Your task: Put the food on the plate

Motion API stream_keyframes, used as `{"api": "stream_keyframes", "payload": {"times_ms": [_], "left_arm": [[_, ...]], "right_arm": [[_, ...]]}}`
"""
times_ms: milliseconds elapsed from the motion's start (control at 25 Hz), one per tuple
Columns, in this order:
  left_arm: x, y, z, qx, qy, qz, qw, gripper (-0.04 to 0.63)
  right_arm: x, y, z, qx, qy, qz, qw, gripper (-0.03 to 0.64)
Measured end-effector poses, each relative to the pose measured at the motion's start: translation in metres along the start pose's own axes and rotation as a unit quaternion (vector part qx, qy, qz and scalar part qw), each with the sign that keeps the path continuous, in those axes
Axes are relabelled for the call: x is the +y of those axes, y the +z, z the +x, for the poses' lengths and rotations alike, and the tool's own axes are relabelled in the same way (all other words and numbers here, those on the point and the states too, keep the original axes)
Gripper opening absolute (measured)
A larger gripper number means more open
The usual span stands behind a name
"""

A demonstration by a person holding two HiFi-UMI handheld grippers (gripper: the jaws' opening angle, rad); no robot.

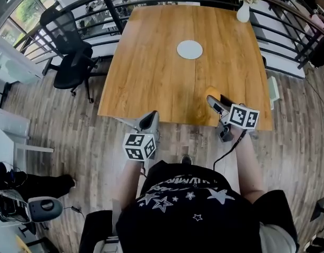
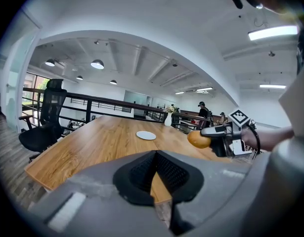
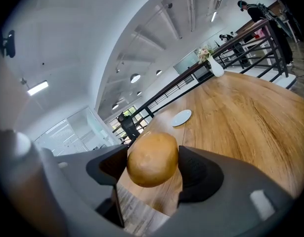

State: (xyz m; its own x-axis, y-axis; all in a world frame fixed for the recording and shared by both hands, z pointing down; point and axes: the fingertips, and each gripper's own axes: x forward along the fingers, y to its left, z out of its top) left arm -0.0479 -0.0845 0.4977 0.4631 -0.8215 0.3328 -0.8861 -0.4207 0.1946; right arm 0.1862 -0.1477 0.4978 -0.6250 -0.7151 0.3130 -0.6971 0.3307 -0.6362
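The food, a rounded golden-brown lump like a smooth potato, sits clamped between the two pads of the right tool, held in the air above the near right part of the desk. The plate, small, round and white, lies flat on the desk's far half, well apart from it.

Honey-brown, wood-grained table. White plate at 12 o'clock, white vase at 1 o'clock. Golden-brown food. Right gripper and left gripper both grey, with black meshed pads. Cubes carry black-and-white square markers. Black chair at 10 o'clock. Grey-brown plank floor.
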Motion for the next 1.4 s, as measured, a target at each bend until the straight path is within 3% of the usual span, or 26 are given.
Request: {"api": "stream_keyframes", "payload": {"times_ms": [440,1000,1400], "left_arm": [[0.011,0.003,0.026,0.004,0.014,-0.018,0.9997,0.002],[0.053,0.05,0.124,0.01,-0.042,-0.005,0.9991,0.002],[0.084,0.09,0.18,0.011,-0.061,0.009,0.998,0.002]], "right_arm": [[-0.023,0.018,0.02,0.006,-0.008,0.006,1.0,0.327],[-0.064,0.078,0.065,-0.024,-0.063,0.01,0.998,0.328],[-0.091,0.132,0.104,-0.044,-0.089,0.009,0.995,0.327]]}}
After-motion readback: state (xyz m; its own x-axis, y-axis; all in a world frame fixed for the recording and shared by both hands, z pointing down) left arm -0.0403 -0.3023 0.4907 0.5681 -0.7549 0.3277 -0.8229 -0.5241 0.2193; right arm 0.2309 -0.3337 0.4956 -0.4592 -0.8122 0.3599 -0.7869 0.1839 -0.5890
